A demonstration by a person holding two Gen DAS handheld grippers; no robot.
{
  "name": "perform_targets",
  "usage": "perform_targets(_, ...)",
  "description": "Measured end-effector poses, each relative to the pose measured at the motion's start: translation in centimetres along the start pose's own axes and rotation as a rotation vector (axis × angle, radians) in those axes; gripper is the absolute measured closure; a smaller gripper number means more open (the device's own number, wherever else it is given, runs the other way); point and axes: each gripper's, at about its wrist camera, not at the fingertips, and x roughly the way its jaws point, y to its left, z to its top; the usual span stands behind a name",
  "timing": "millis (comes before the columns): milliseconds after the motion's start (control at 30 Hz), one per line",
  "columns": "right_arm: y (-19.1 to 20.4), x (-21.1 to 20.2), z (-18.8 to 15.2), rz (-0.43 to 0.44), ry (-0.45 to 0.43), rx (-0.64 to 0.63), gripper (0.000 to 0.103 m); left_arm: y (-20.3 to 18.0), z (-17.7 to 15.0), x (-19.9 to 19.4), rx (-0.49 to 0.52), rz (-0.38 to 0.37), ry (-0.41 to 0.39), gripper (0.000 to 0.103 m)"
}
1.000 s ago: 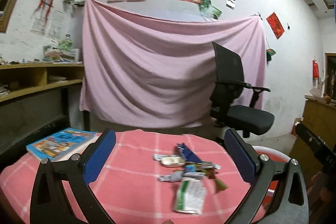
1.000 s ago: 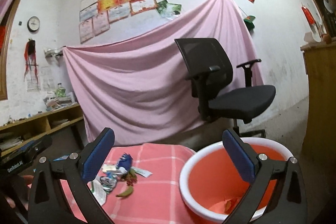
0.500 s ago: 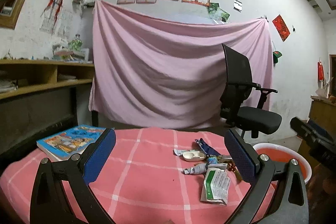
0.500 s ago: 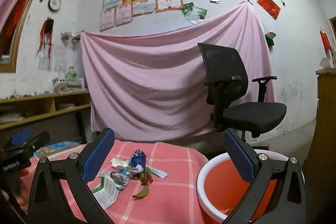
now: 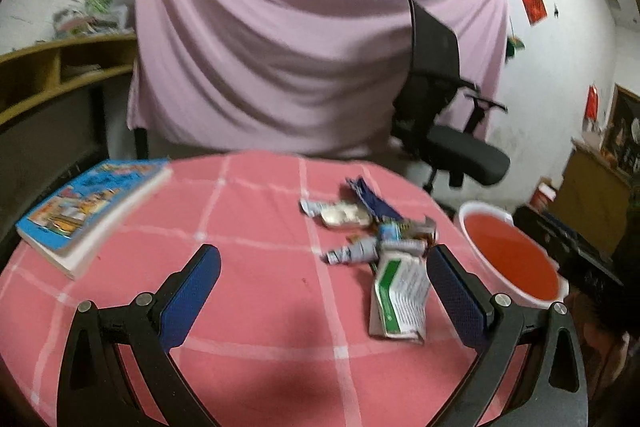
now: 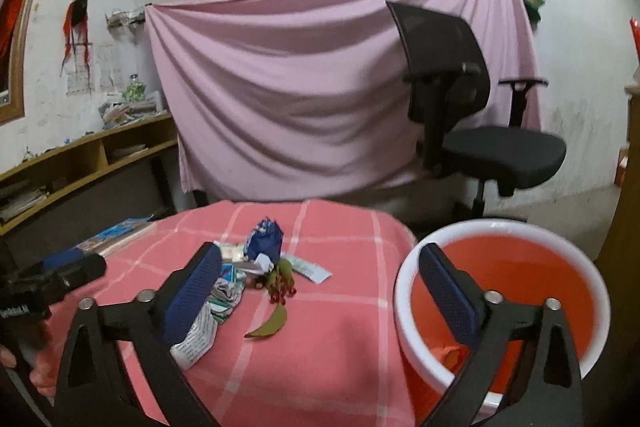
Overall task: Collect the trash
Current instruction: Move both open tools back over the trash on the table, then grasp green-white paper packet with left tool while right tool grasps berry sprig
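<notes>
A small pile of trash (image 5: 372, 227) lies on the pink checked tablecloth (image 5: 260, 307), with a green-and-white packet (image 5: 400, 291) nearest me. My left gripper (image 5: 322, 255) hovers open just short of the pile, the packet beside its right finger. In the right wrist view the same pile (image 6: 256, 267) shows a blue wrapper (image 6: 264, 235), a green leaf (image 6: 272, 323) and a white packet (image 6: 196, 339). My right gripper (image 6: 318, 255) is open above the cloth, its jaws closing with nothing between them. An orange basin (image 6: 404, 279) with a white rim stands at the table's right edge.
A blue picture book (image 5: 92, 203) lies at the table's left. The basin (image 5: 480, 207) sits right of the table, with the right gripper (image 5: 568, 247) over it. The left gripper (image 6: 52, 279) shows low on the left. A black office chair (image 6: 460, 99) and pink sheet stand behind.
Both grippers have tipped downward and come lower, so the table and trash pile fill more of each view. The right gripper's fingers stand slightly closer together.
</notes>
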Motion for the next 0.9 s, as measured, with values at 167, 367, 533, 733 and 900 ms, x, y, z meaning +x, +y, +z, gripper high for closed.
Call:
perform_targets(167, -0.8, 2.0, -0.1, 0.045, 0.113, 0.043, 0.030, -0.9, 0.2, 1.8, 0.028, -0.062, 0.109, 0.010)
perform_targets(367, -1.2, 3.8, -0.6, 0.077, 0.234, 0.070, 0.047, -1.2, 0.1, 4.6, 0.016, -0.156, 0.253, 0.027)
perform_targets(533, -1.5, 4.6, -0.7, 0.081, 0.280, 0.085, 0.053, -1.6, 0.2, 6.0, 0.014, -0.198, 0.325, 0.035)
perform_targets(733, -0.7, 5.3, -0.7, 0.088, 0.324, 0.042, 0.056, -2.6, 0.2, 6.9, 0.056, -0.190, 0.372, 0.074)
perform_targets(900, 0.2, 6.7, -0.7, 0.111, 0.376, -0.001, 0.066, -2.1, 0.1, 6.8, 0.032, -0.207, 0.377, 0.084)
